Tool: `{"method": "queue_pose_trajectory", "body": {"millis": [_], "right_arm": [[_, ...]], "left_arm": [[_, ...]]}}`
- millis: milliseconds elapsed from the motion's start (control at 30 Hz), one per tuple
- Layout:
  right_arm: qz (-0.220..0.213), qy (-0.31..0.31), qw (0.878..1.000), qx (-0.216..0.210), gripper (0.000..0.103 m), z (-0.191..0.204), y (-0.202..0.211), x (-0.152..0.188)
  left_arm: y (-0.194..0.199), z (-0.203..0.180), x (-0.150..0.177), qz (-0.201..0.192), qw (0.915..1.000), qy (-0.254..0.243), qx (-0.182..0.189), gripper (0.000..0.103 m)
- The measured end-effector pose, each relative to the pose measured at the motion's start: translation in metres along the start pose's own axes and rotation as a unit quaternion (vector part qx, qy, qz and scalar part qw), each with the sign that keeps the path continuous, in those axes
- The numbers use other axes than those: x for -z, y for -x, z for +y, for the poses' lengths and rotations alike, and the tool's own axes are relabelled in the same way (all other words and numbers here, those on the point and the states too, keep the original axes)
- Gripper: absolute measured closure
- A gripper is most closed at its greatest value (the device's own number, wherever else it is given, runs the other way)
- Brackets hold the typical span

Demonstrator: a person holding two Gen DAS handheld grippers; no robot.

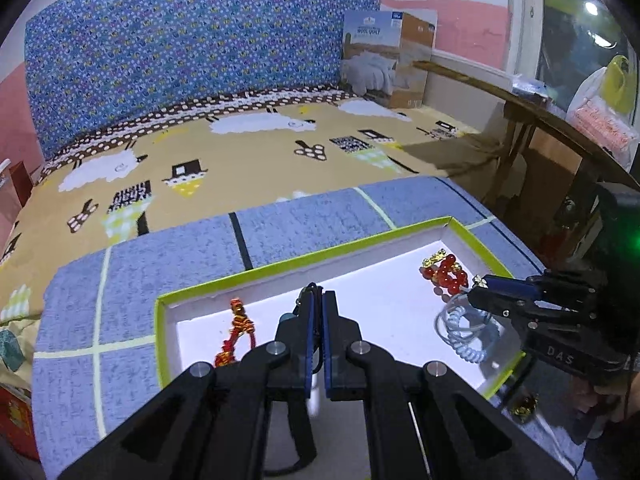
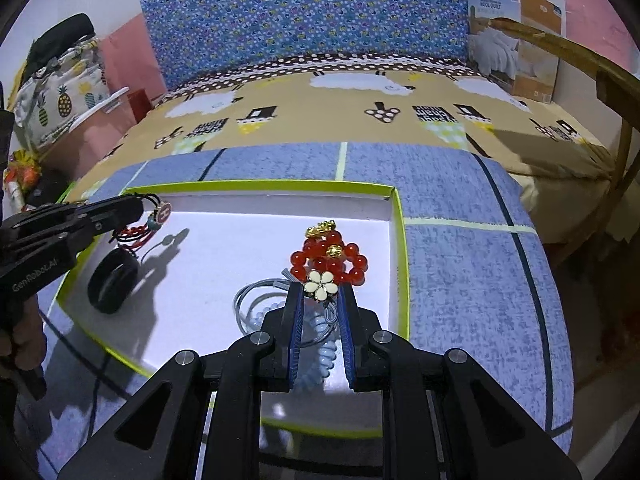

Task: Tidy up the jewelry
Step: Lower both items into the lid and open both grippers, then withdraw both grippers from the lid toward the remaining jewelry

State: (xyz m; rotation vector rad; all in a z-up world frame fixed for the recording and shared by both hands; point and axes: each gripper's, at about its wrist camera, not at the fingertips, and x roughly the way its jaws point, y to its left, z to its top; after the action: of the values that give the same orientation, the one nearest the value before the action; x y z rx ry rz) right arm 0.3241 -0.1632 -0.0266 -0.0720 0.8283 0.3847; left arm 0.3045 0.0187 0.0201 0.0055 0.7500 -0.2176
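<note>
In the white tray with the green rim point(image 2: 400, 240), the right gripper point(image 2: 320, 292) pinches a white flower charm point(image 2: 319, 284) between its blue fingers, just in front of a red bead bracelet point(image 2: 332, 260) and over a pale blue coil hair tie point(image 2: 316, 356). At the tray's left side, the left gripper point(image 2: 140, 208) has its jaws pressed together on a black cord with a round charm point(image 2: 164, 213), above red cord bracelets point(image 2: 136, 236). A black ring-shaped thing point(image 2: 112, 286) lies nearby. The tray sits on a blue mat point(image 2: 460, 280) on the bed point(image 2: 320, 112).

Tray point(image 2: 400, 240) centre looks open; bead bracelet point(image 2: 332, 260) and black ring point(image 2: 112, 286) flank it.
</note>
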Motion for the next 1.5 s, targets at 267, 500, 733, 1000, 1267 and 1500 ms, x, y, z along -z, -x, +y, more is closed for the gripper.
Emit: {"method": "queue_pose_trajectory", "body": {"millis": [267, 500, 733, 1000, 1267, 1500], "right_arm": [[0.009, 0.0, 1.0, 0.005, 0.085, -0.002, -0.006, -0.001], [0.012, 0.004, 1.0, 0.008, 0.085, -0.001, -0.008, -0.003], [0.005, 0.006, 1.0, 0.013, 0.077, 0.001, -0.003, -0.001], [-0.013, 0.02, 1.0, 0.006, 0.077, 0.008, 0.018, 0.004], [-0.037, 0.024, 0.999, -0.011, 0.076, 0.018, 0.062, 0.024], [-0.055, 0.023, 0.998, -0.028, 0.076, 0.03, 0.108, 0.057]], "left_arm": [[-0.02, -0.01, 0.006, 0.036, 0.9992, 0.002, 0.016, 0.099], [-0.022, -0.012, 0.009, 0.046, 0.9987, 0.008, 0.023, 0.098], [-0.017, -0.01, 0.012, 0.037, 0.9985, 0.018, 0.035, 0.074], [0.006, -0.01, 0.021, 0.021, 0.9991, 0.019, 0.03, 0.074], [0.054, -0.01, 0.04, -0.009, 0.9988, 0.038, 0.03, 0.074], [0.097, -0.021, 0.066, -0.026, 0.9987, 0.039, 0.022, 0.074]]}}
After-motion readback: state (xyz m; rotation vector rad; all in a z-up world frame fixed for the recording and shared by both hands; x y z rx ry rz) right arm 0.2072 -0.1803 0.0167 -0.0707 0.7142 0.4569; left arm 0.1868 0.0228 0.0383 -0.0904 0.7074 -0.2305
